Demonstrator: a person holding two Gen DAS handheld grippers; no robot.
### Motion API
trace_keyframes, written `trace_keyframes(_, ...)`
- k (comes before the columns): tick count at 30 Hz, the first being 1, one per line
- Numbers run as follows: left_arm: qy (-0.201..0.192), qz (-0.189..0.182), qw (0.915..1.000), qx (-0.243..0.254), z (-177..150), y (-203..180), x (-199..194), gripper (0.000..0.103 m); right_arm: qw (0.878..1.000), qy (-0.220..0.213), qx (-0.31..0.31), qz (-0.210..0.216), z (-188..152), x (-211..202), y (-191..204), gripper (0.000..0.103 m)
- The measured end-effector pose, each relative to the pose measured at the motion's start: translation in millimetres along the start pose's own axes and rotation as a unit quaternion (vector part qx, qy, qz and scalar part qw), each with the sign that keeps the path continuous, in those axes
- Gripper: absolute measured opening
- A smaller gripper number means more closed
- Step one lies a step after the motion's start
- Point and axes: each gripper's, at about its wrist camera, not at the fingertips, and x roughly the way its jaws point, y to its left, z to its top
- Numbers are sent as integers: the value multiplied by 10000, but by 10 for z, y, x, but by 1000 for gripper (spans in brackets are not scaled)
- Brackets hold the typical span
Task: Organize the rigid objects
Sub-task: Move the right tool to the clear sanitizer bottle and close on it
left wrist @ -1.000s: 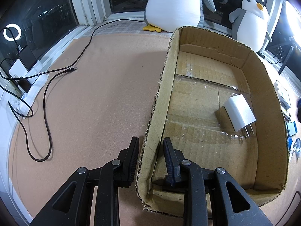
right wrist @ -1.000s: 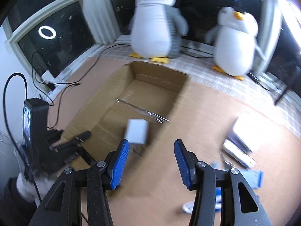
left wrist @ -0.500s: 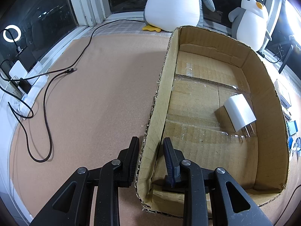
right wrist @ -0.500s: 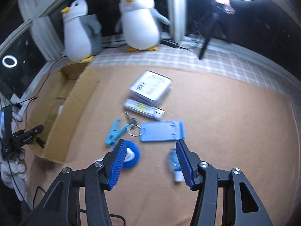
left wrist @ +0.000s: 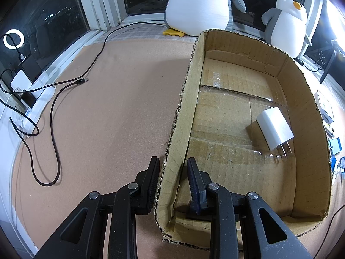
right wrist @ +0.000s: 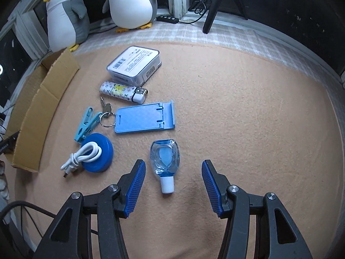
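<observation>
On the far left, the left gripper (left wrist: 172, 180) straddles the near left wall of the cardboard box (left wrist: 183, 116), one finger outside and one inside; whether it actually pinches the wall I cannot tell. Inside the box, a white charger plug (left wrist: 275, 129) already lies on the floor, prongs pointing toward the near end.

Moving right onto the counter (right wrist: 248, 108), the loose things sit in a cluster beside the box: a blue clothes peg (right wrist: 87, 124), a white cable (right wrist: 83, 157) draped over a blue round lid (right wrist: 99, 155), keys (right wrist: 106, 112), a patterned lighter (right wrist: 124, 91), a white tin (right wrist: 134, 65) whose printed label and barcodes are too small to read, and a blue phone stand (right wrist: 144, 118).

The right gripper (right wrist: 172, 181) is spread wide and empty. Nearest to it is a small clear bottle (right wrist: 165, 161) of blue liquid, lying flat with its white cap toward the gripper. Its long axis runs straight along the fingers, and it sits left of centre, nearer the left finger. A slight shift left looks needed before closing across its body.
</observation>
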Motion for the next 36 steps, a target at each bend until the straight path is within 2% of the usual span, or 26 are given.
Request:
trace_keyframes(12, 1, -5, 10000, -3, 2, -5, 2, 28, 9993, 146, -305, -140, 73, 114, 125, 49)
trace_keyframes(13, 0, -5, 10000, -2, 2, -4, 2, 28, 9991, 181, -343, -166, 69, 130, 140, 48)
trace_keyframes(15, 1, -9, 10000, -6, 2, -3, 1, 28, 9986, 253, -417, -203, 54, 162, 169, 38)
trace_keyframes(17, 1, -8, 10000, -4, 1, -5, 0, 28, 9985, 244, -450, -202, 49, 162, 181, 37)
trace_keyframes(20, -1, 1, 10000, 3, 3, -7, 3, 28, 9987, 241, -430, -154, 51, 163, 171, 28)
trace_keyframes(28, 0, 1, 10000, 3, 3, -9, 5, 28, 9990, 203, -388, -103, 44, 138, 159, 28)
trace_keyframes(36, -2, -5, 10000, -1, 1, -12, 9, 28, 9991, -91, -419, 43, 137, -123, 292, 28)
